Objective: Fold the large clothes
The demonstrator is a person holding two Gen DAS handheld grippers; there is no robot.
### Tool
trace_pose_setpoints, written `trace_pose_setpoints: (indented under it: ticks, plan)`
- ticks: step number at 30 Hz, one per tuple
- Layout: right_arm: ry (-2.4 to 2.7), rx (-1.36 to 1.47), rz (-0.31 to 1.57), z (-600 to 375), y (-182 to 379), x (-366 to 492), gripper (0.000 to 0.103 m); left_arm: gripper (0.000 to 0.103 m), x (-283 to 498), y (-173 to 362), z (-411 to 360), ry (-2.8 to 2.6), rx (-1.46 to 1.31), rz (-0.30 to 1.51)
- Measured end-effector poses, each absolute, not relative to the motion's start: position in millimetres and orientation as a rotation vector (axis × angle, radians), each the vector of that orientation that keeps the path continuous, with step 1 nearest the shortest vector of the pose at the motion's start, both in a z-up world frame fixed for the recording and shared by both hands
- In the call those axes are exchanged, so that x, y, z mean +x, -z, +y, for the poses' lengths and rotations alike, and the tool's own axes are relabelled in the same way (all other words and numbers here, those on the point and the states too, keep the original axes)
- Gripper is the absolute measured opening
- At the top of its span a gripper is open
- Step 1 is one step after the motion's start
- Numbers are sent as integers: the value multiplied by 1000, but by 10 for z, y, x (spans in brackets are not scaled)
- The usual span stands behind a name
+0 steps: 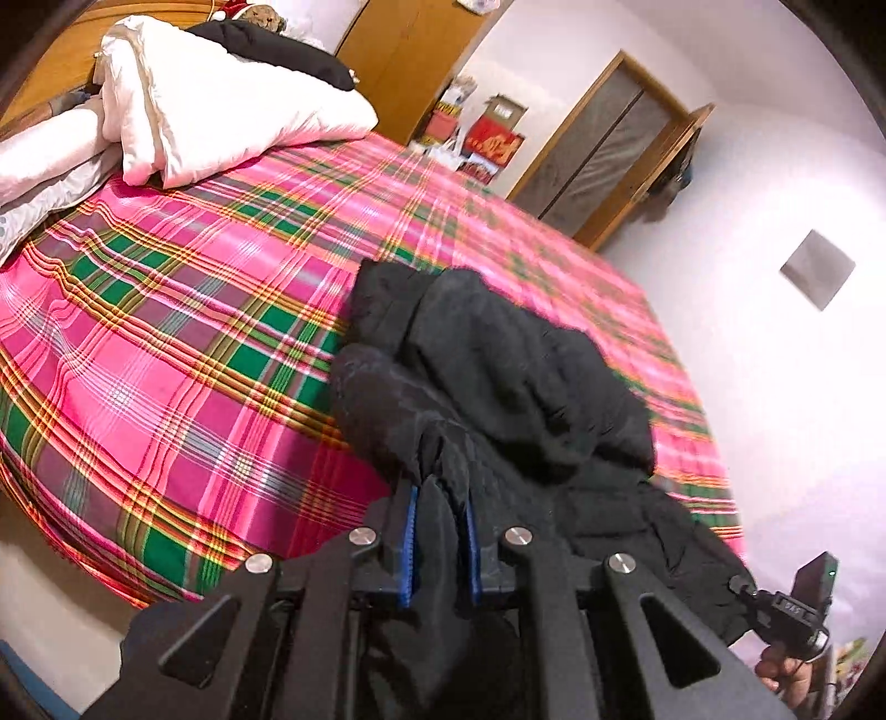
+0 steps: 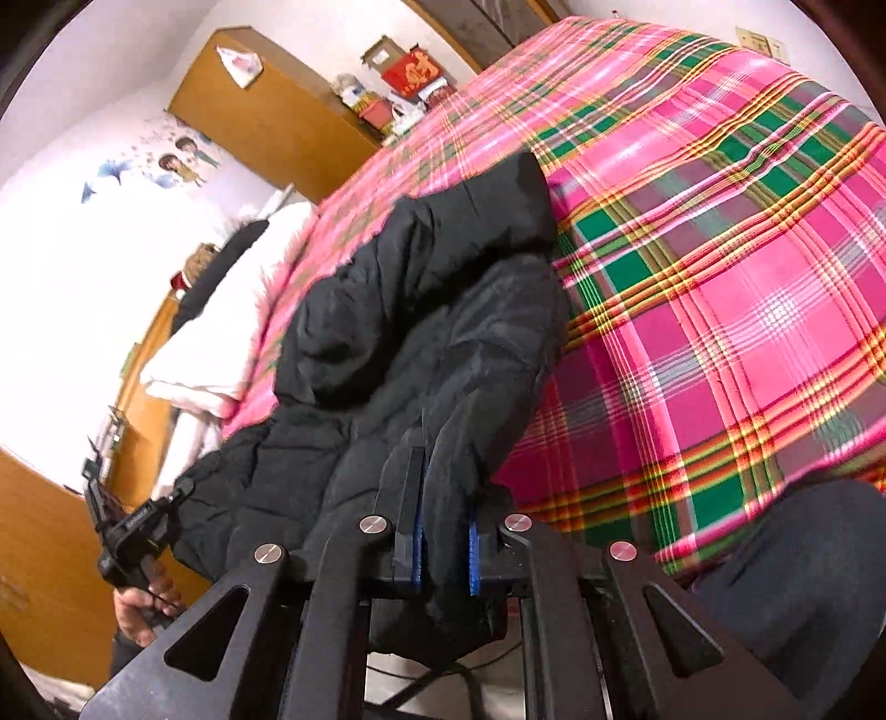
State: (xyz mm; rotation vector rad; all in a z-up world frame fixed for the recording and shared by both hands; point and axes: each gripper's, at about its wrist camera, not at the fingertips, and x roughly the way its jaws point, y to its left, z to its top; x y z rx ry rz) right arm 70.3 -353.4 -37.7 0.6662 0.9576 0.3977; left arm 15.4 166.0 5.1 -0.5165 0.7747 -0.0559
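While both point down toward the bed, each hand-held gripper pinches the black jacket.

We see a plain black padded jacket lying over a bedspread checked in bright pink, with green squares and thin yellow, red and white lines crossing it. At the head edge of the bed sits a white quilt with another black piece of clothing on top, and we note the honey-brown wooden cupboard behind. Our two tools are black with blue strips on the inner faces of the fingers, and a red box with gold lettering stands past the far corner of the bed.
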Motion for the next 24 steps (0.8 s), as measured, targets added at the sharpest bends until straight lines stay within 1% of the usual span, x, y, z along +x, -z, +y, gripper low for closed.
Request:
trace_pose_setpoints:
  ticks: [7, 11, 18, 24]
  plan:
    - [-426, 708, 911, -3664, 136, 638, 11, 14, -101, -182, 1790, 81, -615, 726]
    - [-433, 735, 902, -3655, 117, 751, 11, 14, -13, -166, 1865, 82, -655, 731]
    - [-439, 788, 859, -3656, -35, 1300, 11, 14, 502, -343, 1911, 82, -668, 707]
    - [-399, 791, 851, -3577, -146, 2120, 11, 14, 1271, -398, 2001, 51, -692, 700]
